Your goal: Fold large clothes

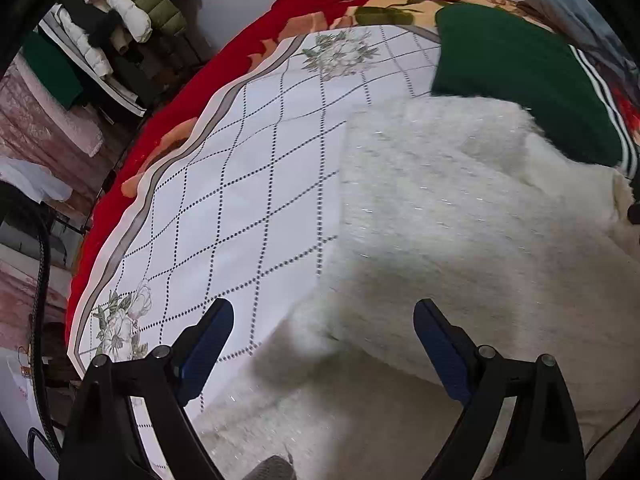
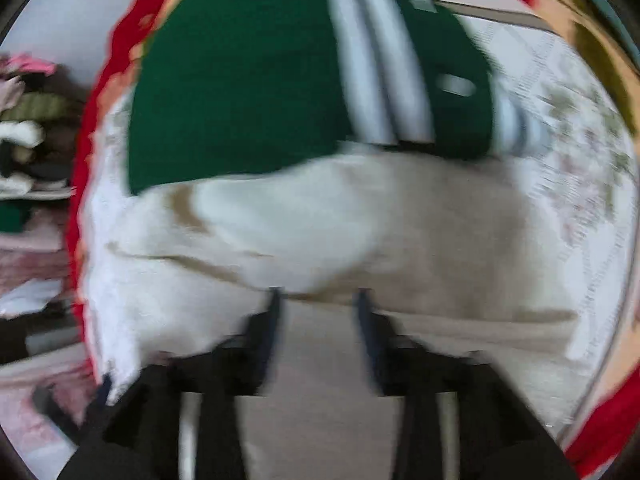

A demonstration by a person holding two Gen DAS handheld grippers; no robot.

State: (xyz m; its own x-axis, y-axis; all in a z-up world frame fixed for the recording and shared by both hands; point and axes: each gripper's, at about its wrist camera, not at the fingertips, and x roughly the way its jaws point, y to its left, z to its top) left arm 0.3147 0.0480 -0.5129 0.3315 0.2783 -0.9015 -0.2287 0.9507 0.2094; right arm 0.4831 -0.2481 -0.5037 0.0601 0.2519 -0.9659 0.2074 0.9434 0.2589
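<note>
The fluffy white garment (image 1: pixel 460 220) lies partly folded on the bed's diamond-patterned sheet (image 1: pixel 240 168), filling the centre and right of the left wrist frame, its straight left edge running from the lower centre towards the upper middle. The left tool (image 1: pixel 324 320) hangs wide apart and empty directly over that edge's lower corner, so it looks the nearer one for the next fold. The right tool (image 2: pixel 316 300) (badly blurred) stands narrowly parted over the same garment (image 2: pixel 320 220), holding nothing as far as I can tell. A folded green striped garment (image 1: pixel 520 76) sits at the upper right, touching the white one.
</note>
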